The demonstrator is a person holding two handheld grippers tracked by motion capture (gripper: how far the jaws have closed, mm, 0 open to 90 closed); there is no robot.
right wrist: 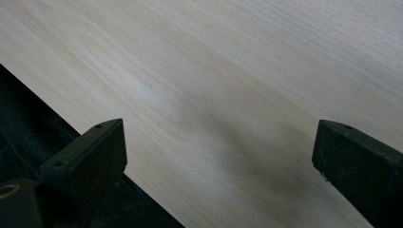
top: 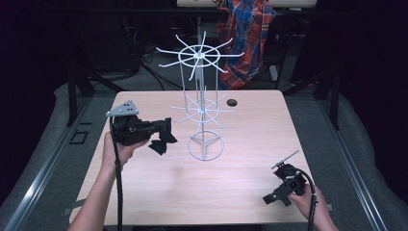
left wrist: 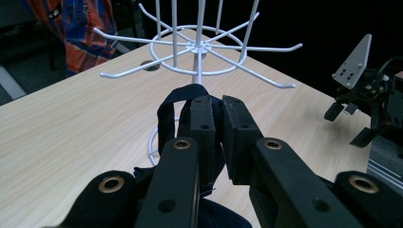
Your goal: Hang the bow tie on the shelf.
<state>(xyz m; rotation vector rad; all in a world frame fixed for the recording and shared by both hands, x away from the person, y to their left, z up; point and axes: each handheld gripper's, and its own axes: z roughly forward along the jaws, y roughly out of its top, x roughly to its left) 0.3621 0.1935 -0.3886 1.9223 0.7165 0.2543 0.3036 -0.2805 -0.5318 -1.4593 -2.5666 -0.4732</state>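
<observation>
High view: your left gripper [top: 166,137] was held above the table [top: 144,192], just left of the white wire rack [top: 202,96], with a black strap [top: 161,144] hanging from its tips. Your right gripper [top: 276,197] rested low near the table's right front corner, well apart from the rack. The rack's base ring [top: 206,147] stood free on the wood, with nothing seen fixing it down. In my judgement a push from the left against an arm or the centre post would have slid or tipped the rack, since no second gripper was bracing it.

Left gripper view: the jaws were clamped on the strap [left wrist: 190,95], which looped up past the tips, with loose cloth bunched below. The lower tier of rack arms [left wrist: 266,80] lay just ahead, at about loop height. You held the cloth close to the loop, so little slack remained; I judged that the loop could collapse flat or catch on an arm's upturned end rather than slide over it. The bunched cloth below could also snag on the base ring.

Right gripper view: the jaws stood wide with nothing between them, over bare table [right wrist: 228,95] at its edge. From there the gripper could not have steadied the rack in time.
</observation>
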